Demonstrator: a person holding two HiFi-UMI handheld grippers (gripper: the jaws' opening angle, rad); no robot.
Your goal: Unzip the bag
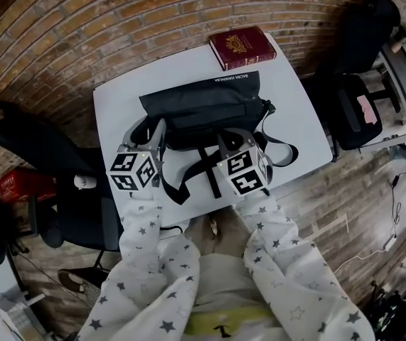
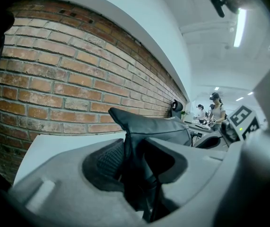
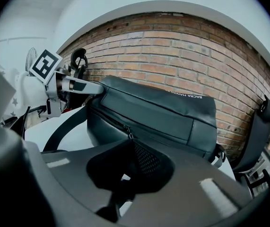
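A black bag lies on the white table, its straps trailing toward me. My left gripper is at the bag's left end; in the left gripper view it is shut on a fold of black fabric at the bag's corner. My right gripper is at the bag's front. In the right gripper view the zipper track runs along the bag to the zipper pull, which goes in between the jaws of the shut gripper.
A red book lies at the table's far edge, behind the bag. A brick wall stands behind the table. Black office chairs stand to the left and to the right. A person stands far off in the room.
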